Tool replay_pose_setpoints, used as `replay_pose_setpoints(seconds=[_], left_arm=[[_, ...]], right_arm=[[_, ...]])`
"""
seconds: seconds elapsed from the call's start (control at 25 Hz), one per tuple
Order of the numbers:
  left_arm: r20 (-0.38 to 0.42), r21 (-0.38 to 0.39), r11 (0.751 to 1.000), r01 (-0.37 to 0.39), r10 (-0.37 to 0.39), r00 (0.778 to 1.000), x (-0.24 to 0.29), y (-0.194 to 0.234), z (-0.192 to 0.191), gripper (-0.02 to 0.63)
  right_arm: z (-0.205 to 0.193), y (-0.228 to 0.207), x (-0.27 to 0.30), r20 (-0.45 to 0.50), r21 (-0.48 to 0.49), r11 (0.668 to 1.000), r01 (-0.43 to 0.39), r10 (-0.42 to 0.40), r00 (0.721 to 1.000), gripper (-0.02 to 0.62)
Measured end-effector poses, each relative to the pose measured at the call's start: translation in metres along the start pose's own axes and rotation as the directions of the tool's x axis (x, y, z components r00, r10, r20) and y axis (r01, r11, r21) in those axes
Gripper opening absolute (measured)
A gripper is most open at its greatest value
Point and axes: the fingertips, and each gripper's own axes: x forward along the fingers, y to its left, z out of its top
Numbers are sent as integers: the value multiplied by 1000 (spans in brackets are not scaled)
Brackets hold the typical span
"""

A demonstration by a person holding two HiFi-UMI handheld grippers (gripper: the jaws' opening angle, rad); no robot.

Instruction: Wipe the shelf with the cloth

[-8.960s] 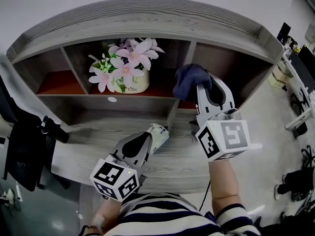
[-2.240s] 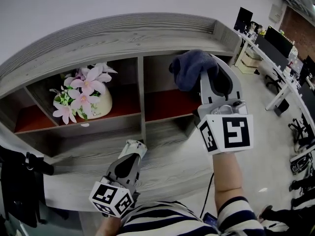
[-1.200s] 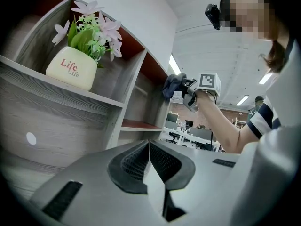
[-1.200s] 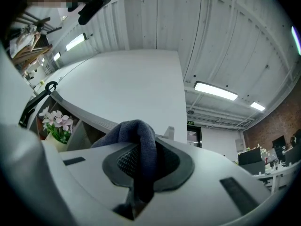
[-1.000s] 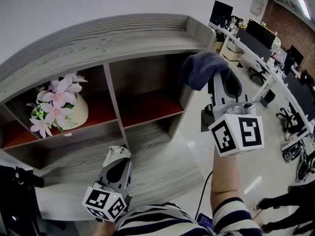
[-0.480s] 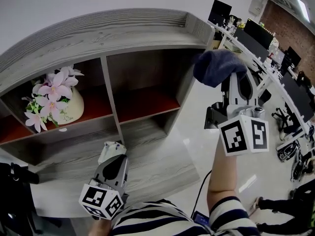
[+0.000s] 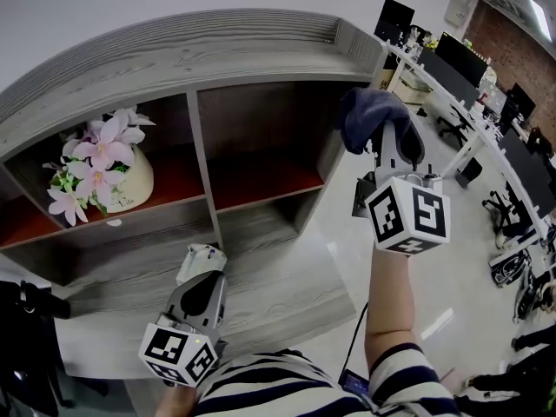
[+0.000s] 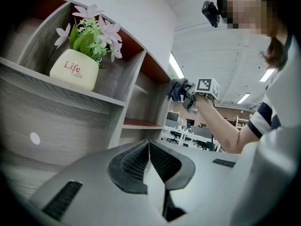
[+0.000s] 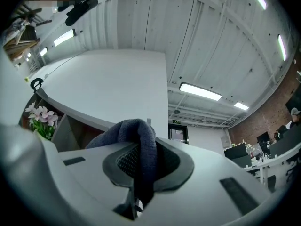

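A grey wooden shelf unit (image 7: 174,55) with red-floored compartments fills the head view. My right gripper (image 7: 380,133) is shut on a dark blue cloth (image 7: 367,115), held up in the air just off the unit's right end, near its top corner. In the right gripper view the cloth (image 9: 141,145) hangs bunched between the closed jaws. My left gripper (image 7: 198,263) is shut with nothing in it, low over the unit's bottom board (image 7: 261,276); in its own view the gripper (image 8: 148,157) shows its jaws pressed together.
A cream pot of pink flowers (image 7: 109,176) stands in the left compartment; the same flower pot (image 8: 75,67) shows in the left gripper view. The right compartment (image 7: 261,172) holds nothing. Office desks with monitors (image 7: 452,59) lie to the right, across an open floor.
The right gripper with the cloth has come back left and down a little toward the shelf's right end. The left gripper has stayed in place.
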Motion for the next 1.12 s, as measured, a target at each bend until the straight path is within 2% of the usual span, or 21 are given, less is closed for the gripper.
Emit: replay_pose_setpoints(seconds=[0.44,1.12], left_arm=[[-12,-5,1000,-16,16,1000,0,8,-5,21],[-30,-10,999,-52,51,998,4,17,-13,21]], right_arm=[[-68,-7,-19,-135,10,998,54,-52,990,55],[-186,0,-63,-373,42,995,86,-64,925,54]])
